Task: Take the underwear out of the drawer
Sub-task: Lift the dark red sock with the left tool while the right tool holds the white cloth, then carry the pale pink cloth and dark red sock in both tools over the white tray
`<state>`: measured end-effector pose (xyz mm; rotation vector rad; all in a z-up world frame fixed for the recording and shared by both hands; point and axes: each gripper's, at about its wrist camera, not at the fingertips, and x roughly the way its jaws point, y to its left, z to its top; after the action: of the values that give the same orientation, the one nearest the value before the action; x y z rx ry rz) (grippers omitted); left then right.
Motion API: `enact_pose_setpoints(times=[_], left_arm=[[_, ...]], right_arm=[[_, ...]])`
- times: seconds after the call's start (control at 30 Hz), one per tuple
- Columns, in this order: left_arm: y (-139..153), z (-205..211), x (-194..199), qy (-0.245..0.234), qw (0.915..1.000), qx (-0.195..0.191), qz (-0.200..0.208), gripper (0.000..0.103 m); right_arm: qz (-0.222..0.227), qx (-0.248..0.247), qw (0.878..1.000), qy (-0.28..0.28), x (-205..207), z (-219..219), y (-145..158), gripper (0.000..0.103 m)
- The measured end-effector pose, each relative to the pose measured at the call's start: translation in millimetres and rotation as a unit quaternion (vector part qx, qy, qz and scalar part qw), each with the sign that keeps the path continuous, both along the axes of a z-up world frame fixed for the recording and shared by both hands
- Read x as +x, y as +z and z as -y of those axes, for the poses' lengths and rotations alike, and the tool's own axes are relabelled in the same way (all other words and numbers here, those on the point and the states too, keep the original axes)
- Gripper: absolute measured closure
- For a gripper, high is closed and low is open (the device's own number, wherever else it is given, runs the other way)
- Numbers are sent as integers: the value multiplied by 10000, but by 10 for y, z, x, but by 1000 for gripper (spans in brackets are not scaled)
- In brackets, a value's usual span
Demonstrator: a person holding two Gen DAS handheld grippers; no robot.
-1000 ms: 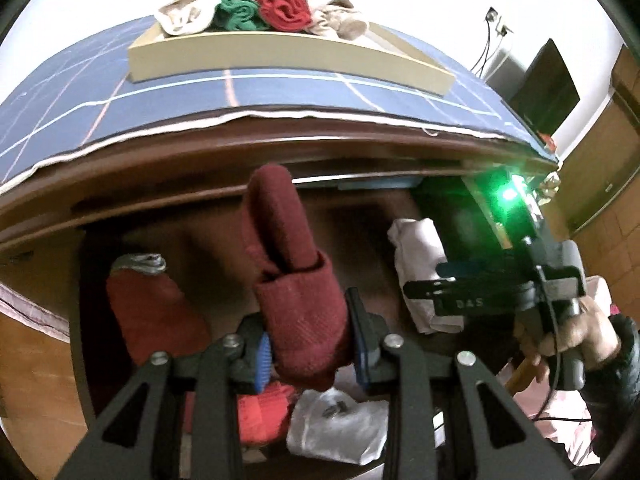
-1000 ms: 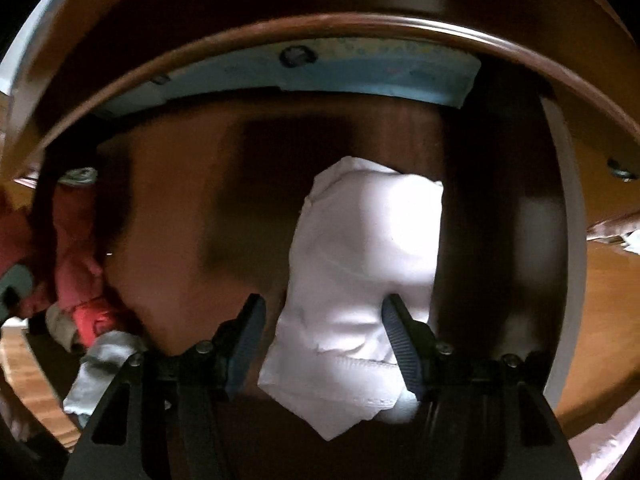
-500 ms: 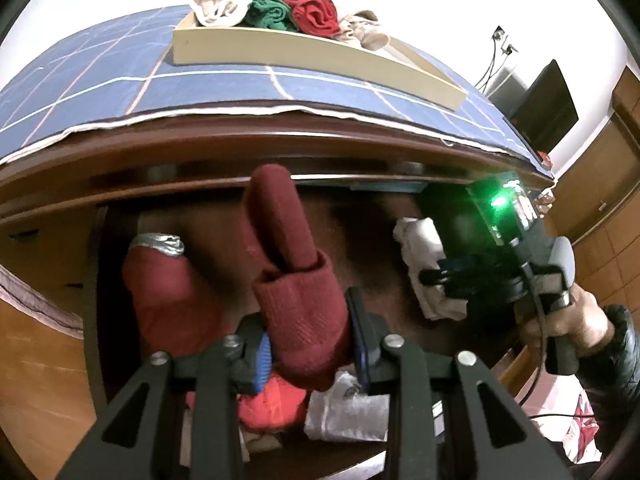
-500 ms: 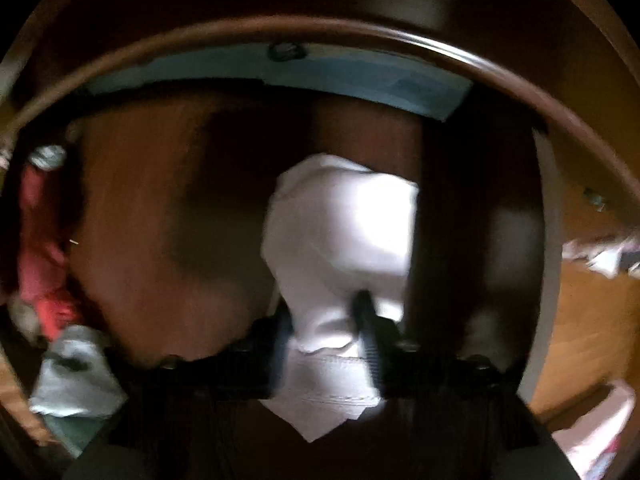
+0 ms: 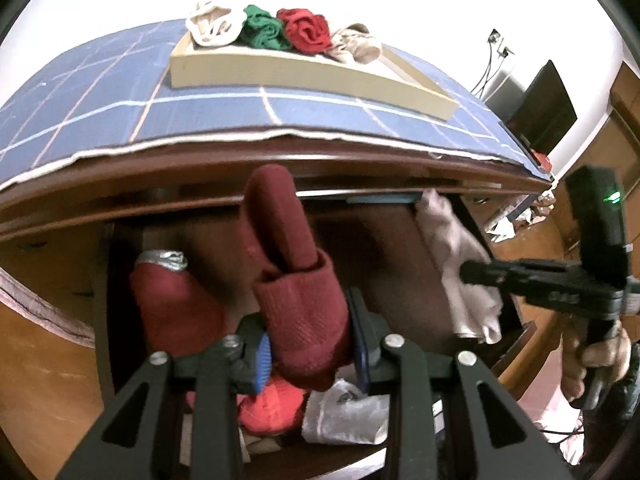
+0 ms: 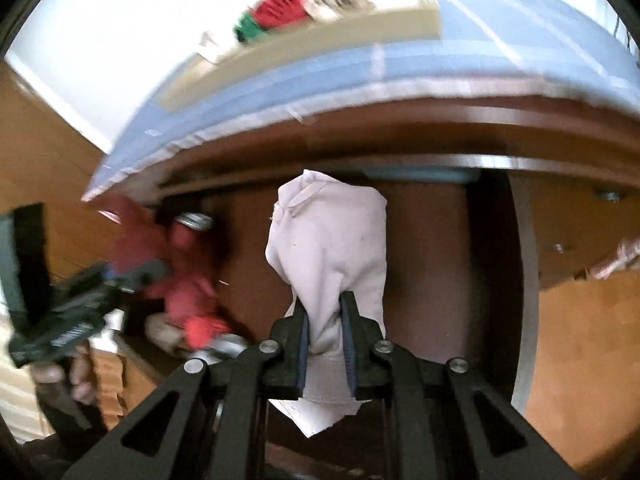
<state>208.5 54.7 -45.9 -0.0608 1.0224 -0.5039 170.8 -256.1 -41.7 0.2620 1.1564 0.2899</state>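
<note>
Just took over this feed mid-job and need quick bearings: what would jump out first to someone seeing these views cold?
Each gripper holds a garment over the open drawer: the left gripper is shut on a dark red piece, and the right gripper has just closed on a white piece, which hangs clear of the drawer floor. Above, a cream tray on the blue checked cloth holds four rolled garments: white, green, red and beige.

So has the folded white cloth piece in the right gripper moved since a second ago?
Yes. The white cloth piece, pinched in the right gripper whose fingers have just closed on it, has come up off the drawer floor toward the brown wooden desk edge.
</note>
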Motion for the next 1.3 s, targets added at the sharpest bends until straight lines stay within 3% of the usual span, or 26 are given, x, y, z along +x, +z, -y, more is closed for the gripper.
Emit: enact_pose_setpoints(times=[0.23, 0.63, 0.83, 1.17, 1.3], left_arm=[[246, 48, -50, -91, 9991, 107, 409, 72], [784, 63, 91, -81, 9925, 193, 1204, 72], [956, 14, 281, 33, 9900, 246, 1390, 72], [1077, -22, 600, 112, 9894, 129, 1439, 72], [1103, 30, 717, 80, 9889, 177, 1474, 72]], right_arm=[[645, 300, 9974, 103, -5, -104, 569, 87], [1690, -94, 9855, 103, 127, -185, 1214, 87], [1982, -211, 9799, 62, 208, -163, 1370, 87], [2102, -328, 9769, -198, 444, -2, 1466, 87], [2149, -584, 9743, -331, 582, 65, 1479, 87]])
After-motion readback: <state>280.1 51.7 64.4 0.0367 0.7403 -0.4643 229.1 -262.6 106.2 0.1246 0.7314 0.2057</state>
